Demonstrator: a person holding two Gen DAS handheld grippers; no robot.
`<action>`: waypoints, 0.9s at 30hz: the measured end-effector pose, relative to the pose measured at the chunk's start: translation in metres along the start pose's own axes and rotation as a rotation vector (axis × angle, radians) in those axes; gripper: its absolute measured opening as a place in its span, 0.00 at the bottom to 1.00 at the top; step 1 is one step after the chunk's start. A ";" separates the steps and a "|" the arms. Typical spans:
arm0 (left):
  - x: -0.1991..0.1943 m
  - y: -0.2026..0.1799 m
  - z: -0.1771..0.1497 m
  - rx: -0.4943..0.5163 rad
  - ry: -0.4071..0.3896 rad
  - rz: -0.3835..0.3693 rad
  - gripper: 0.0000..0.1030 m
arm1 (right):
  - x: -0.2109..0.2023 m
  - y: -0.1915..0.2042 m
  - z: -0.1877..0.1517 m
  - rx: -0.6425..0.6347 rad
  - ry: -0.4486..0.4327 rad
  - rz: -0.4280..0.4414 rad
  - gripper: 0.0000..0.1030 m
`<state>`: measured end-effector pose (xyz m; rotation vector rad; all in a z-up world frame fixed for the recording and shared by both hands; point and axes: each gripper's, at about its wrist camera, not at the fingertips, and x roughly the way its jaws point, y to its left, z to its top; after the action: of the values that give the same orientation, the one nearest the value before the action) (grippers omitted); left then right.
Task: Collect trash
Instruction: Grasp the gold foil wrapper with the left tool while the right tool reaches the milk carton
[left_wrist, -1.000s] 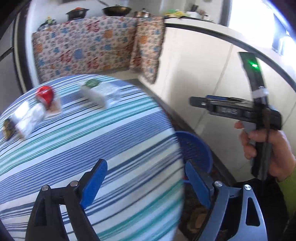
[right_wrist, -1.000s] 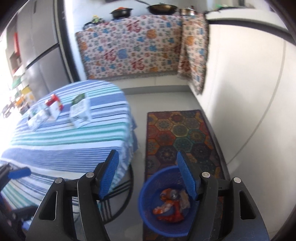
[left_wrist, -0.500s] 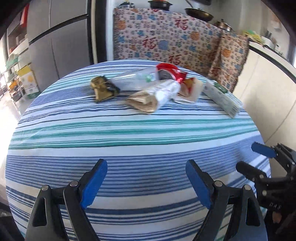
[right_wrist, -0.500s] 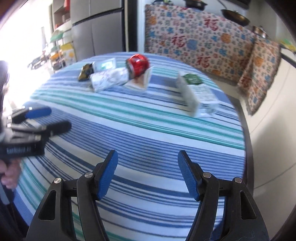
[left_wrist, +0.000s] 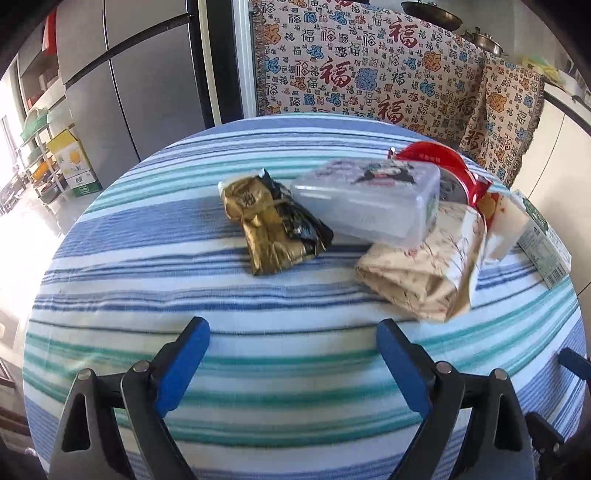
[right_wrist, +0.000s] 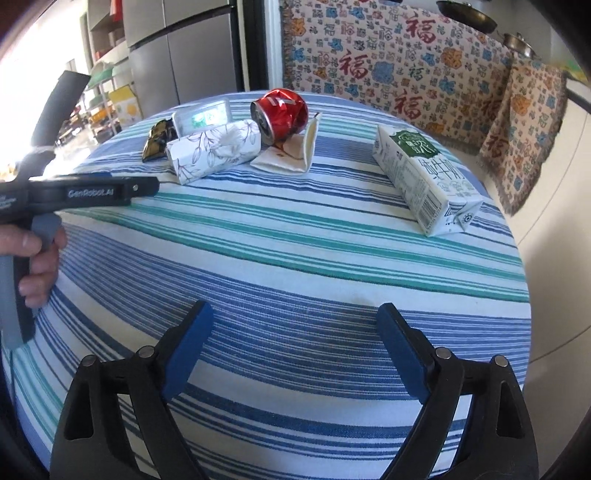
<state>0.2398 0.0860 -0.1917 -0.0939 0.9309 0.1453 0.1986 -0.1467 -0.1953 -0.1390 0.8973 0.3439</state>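
Note:
A round table with a blue and green striped cloth (left_wrist: 110, 295) carries the trash. Ahead of my left gripper (left_wrist: 291, 332) lie a gold and black wrapper (left_wrist: 271, 225), a clear plastic box (left_wrist: 369, 206), a floral tissue pack (left_wrist: 417, 273) and a crushed red can (left_wrist: 439, 166). A white and green milk carton (right_wrist: 421, 181) lies ahead and right of my right gripper (right_wrist: 295, 314), with a stained white paper (right_wrist: 291, 155) beside the can (right_wrist: 280, 114). Both grippers hover over bare cloth, jaws opening, nothing between them.
A hand (right_wrist: 33, 258) grips the left tool's handle at the left edge of the right wrist view. Behind the table stand a grey fridge (left_wrist: 147, 74) and a counter draped in patterned cloth (left_wrist: 351, 74). Shelves with boxes (left_wrist: 70, 162) are far left.
Both views swung from the blue basket on the floor to the table. The left gripper then closed in on the trash pile. The right gripper's jaws spread wider.

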 end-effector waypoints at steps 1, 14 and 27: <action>0.004 0.003 0.005 -0.007 0.000 0.003 0.91 | 0.000 0.000 0.000 0.001 0.001 0.000 0.89; 0.025 0.015 0.035 -0.040 -0.005 0.011 0.91 | 0.002 -0.003 0.002 0.004 0.008 0.005 0.92; -0.003 0.021 0.015 0.005 -0.027 -0.081 0.44 | 0.003 -0.007 0.001 0.002 0.009 0.005 0.92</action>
<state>0.2466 0.1085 -0.1811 -0.1248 0.8990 0.0689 0.2035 -0.1520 -0.1965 -0.1364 0.9070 0.3473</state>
